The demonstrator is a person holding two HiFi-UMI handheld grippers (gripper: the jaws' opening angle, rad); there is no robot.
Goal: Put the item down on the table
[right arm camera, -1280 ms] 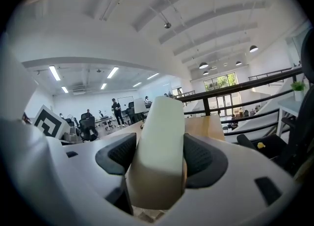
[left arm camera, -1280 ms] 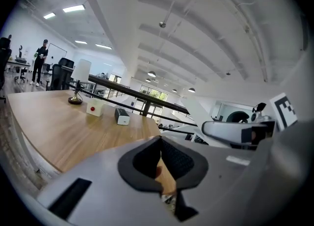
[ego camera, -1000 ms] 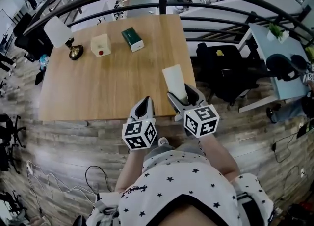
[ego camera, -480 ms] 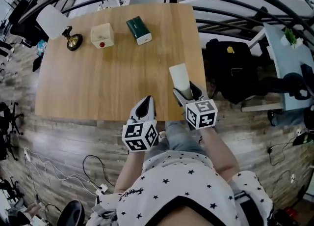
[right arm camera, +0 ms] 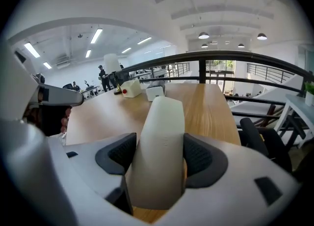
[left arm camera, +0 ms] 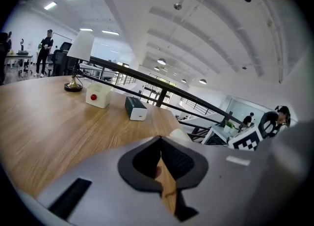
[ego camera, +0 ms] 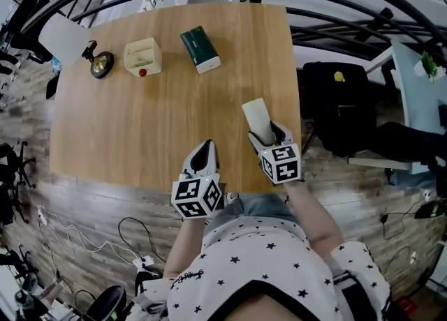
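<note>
Holding both arms out in front, how does the person keep the grippers?

Side by side at the near edge of the table (ego camera: 140, 124), both pointing away from the body. The left gripper (ego camera: 203, 152) sits a bit nearer the person. The right gripper (ego camera: 269, 132) reaches further over the wood.

What do they have?

The left one's jaws are closed together on nothing. The right one's jaws are wide and squeeze a white item (ego camera: 255, 114). It sticks out over the table near the right side. Nobody can tell if it touches the wood.

How many things are there?

Two grippers, one white item, one lamp (ego camera: 66, 37), one cream box (ego camera: 143, 56) with a red button, one green box (ego camera: 200, 49).
</note>
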